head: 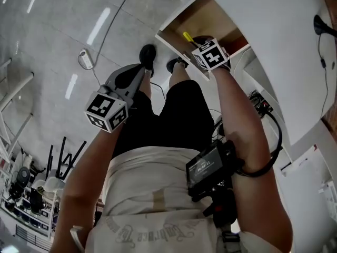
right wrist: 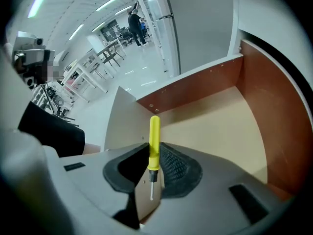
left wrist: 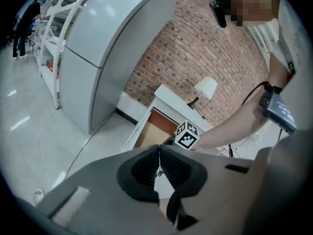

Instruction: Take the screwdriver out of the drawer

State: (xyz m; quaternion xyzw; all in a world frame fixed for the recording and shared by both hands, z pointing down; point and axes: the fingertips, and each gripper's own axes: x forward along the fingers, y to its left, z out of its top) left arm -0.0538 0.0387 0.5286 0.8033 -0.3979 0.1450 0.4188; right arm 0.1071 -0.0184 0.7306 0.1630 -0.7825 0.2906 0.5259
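Observation:
A yellow-handled screwdriver [right wrist: 154, 143] stands pinched between the pads of my right gripper [right wrist: 152, 168], its metal tip pointing back toward the camera. In the head view the screwdriver's yellow handle [head: 187, 37] pokes out past the right gripper [head: 202, 49], held over the open drawer [head: 210, 22]. The drawer's pale floor [right wrist: 220, 126] and brown walls lie beyond the jaws and look bare. My left gripper [left wrist: 159, 156] is shut with nothing between its pads; in the head view this left gripper [head: 126, 80] hangs over the floor, left of the drawer.
A white cabinet top [head: 274, 41] curves above the drawer at the right. The person's legs and shoes [head: 147, 54] stand in front of the drawer. A lamp [left wrist: 205, 88] and a brick wall [left wrist: 195, 48] lie behind. Racks [head: 31, 188] stand at the lower left.

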